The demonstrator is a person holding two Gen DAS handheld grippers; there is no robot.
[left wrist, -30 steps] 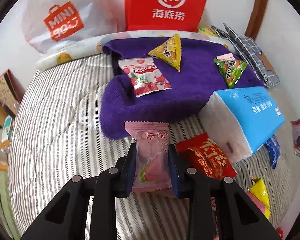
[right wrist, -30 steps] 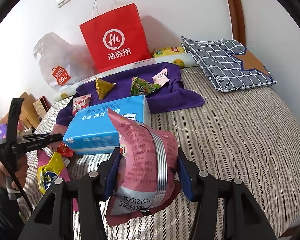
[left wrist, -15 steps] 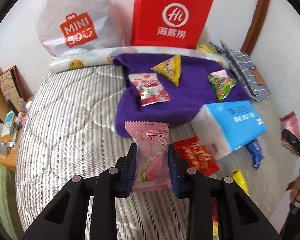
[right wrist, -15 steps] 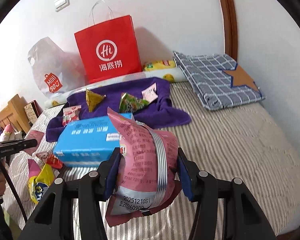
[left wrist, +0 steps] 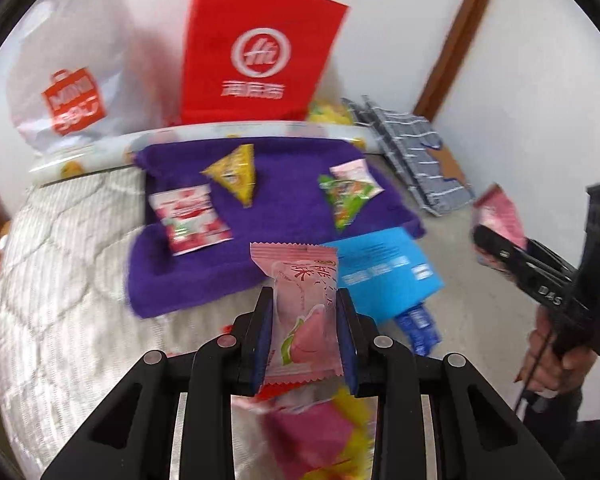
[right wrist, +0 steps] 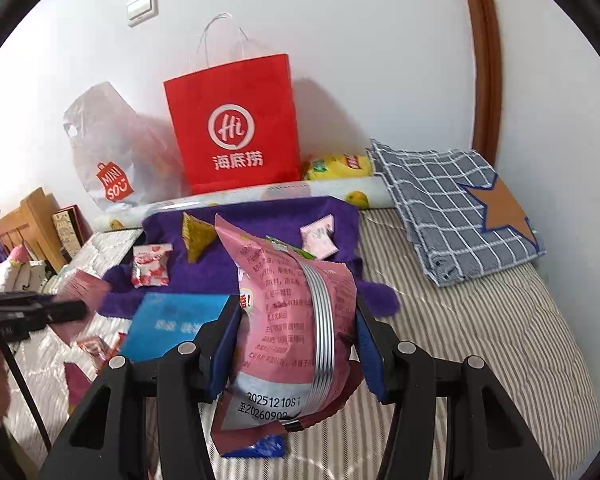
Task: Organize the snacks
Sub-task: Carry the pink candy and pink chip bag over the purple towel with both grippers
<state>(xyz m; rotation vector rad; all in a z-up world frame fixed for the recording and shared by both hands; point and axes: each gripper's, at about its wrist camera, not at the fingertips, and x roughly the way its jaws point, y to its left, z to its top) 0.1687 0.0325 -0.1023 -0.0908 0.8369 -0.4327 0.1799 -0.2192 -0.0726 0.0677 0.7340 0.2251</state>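
My left gripper [left wrist: 304, 320] is shut on a pink peach candy packet [left wrist: 300, 300], held above the bed in front of the purple towel [left wrist: 284, 212]. My right gripper [right wrist: 296, 344] is shut on a large pink snack bag [right wrist: 296, 320]; it also shows at the right of the left wrist view [left wrist: 496, 216]. On the towel lie a red-white strawberry packet [left wrist: 188, 218], a yellow triangular packet [left wrist: 236, 174], a green packet [left wrist: 342, 196] and a small pink packet [right wrist: 319, 237]. A blue tissue pack [left wrist: 384, 276] lies in front of the towel.
A red paper bag [right wrist: 236, 128] and a white Miniso bag [right wrist: 108, 152] stand against the wall. A checked cloth [right wrist: 456, 208] lies at the right on the striped bed [right wrist: 480, 340]. Loose snacks [left wrist: 324, 432] lie below my left gripper. Wooden furniture [right wrist: 32, 220] stands at the left.
Both grippers have risen and drawn back from the towel, each still holding its packet. The right gripper has come into the left wrist view at the right.
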